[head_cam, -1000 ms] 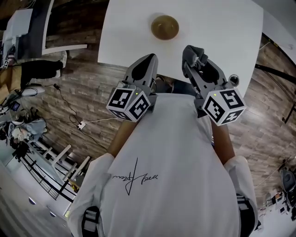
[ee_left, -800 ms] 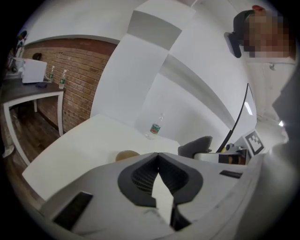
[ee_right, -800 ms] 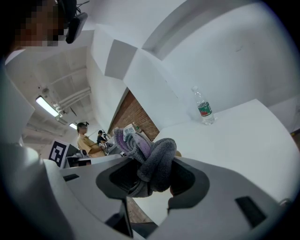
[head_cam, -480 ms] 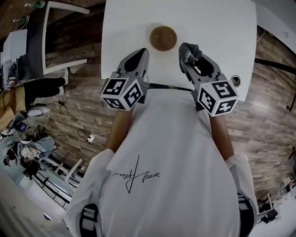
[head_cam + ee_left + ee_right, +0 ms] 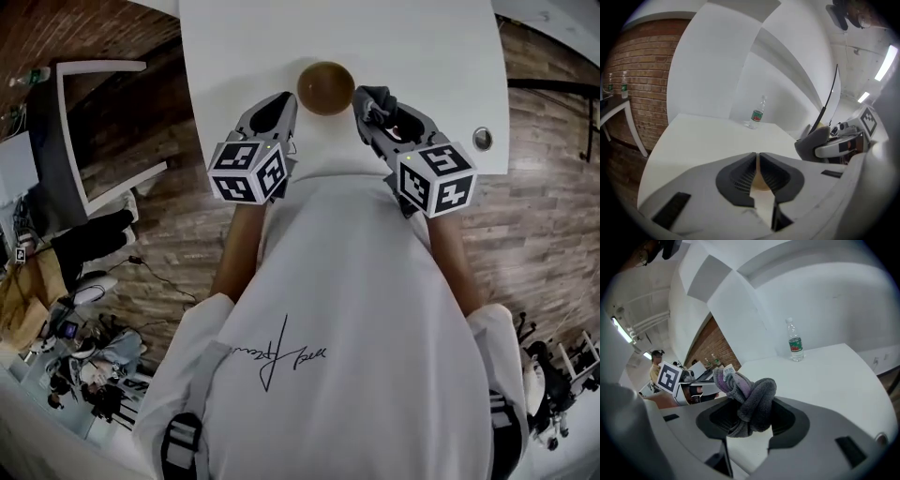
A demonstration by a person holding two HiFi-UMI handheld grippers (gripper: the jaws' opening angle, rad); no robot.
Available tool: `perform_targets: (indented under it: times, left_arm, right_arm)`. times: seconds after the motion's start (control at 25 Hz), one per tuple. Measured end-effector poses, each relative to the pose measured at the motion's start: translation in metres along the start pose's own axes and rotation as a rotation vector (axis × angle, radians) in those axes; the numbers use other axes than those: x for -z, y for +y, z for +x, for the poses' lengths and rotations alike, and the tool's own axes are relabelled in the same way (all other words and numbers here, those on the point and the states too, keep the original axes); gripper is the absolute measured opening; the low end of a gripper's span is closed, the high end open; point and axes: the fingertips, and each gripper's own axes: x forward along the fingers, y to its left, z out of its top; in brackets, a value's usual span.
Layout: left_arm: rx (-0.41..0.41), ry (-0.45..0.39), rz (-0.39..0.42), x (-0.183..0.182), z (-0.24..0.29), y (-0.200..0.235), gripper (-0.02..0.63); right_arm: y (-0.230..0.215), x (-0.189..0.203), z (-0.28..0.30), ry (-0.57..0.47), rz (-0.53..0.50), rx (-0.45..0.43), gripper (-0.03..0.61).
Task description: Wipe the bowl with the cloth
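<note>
A brown round bowl point(image 5: 325, 87) stands on the white table point(image 5: 422, 56) near its front edge. My left gripper point(image 5: 280, 98) is just left of the bowl and apart from it. Its jaws have just been opening and are parted by a thin slit with nothing gripped. In the left gripper view the tan bowl point(image 5: 760, 182) shows through the gap behind the left gripper point(image 5: 757, 155) tips. My right gripper point(image 5: 365, 101) is just right of the bowl, shut on a bunched grey cloth point(image 5: 377, 95). The cloth point(image 5: 752, 397) bulges out of the right gripper point(image 5: 749, 422).
A water bottle point(image 5: 757, 113) stands at the far side of the table, also seen as the bottle point(image 5: 795, 346) in the right gripper view. A round metal grommet point(image 5: 482, 139) sits near the table's right front. A white chair frame point(image 5: 89, 141) stands on the wood floor at left.
Both grippers have moved forward over the table's front edge and closed in on either side of the bowl. The cloth has stayed in the right gripper.
</note>
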Motion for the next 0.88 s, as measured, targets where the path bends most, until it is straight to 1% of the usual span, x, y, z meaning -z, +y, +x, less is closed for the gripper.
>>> perform_targets:
  times: [0.08,0.12,0.24,0.32,0.44,0.56,0.64,0.68,0.88]
  left_arm:
    - [0.02,0.019,0.008,0.004,0.006,0.006,0.066]
    - [0.03,0.027,0.009,0.006,0.007,0.009,0.074]
    - [0.07,0.045,0.021,0.01,0.013,0.014,0.074]
    - [0.102,0.061,0.03,0.01,0.02,0.015,0.074]
    - [0.135,0.11,0.01,0.013,0.032,0.018,0.074]
    - [0.13,0.133,-0.002,0.013,0.042,0.023,0.076]
    - [0.132,0.153,0.004,0.017,0.046,0.025,0.111]
    - [0.133,0.162,0.006,0.019,0.048,0.025,0.118]
    - [0.141,0.174,0.012,0.021,0.064,0.032,0.12]
  right_arm:
    - [0.002,-0.001,0.009,-0.002,-0.012,0.013,0.179]
    - [0.005,-0.001,0.013,-0.007,-0.019,0.013,0.179]
    - [0.013,-0.001,0.017,-0.037,-0.029,0.005,0.179]
    - [0.012,-0.003,0.02,-0.053,-0.045,0.017,0.179]
    - [0.006,-0.004,0.025,-0.046,-0.073,0.038,0.179]
    - [0.002,-0.006,0.026,-0.025,-0.078,0.059,0.179]
    - [0.001,-0.004,0.026,-0.012,-0.072,0.069,0.179]
    - [0.0,-0.003,0.027,-0.003,-0.072,0.074,0.179]
    - [-0.013,0.001,0.035,0.045,-0.085,0.125,0.179]
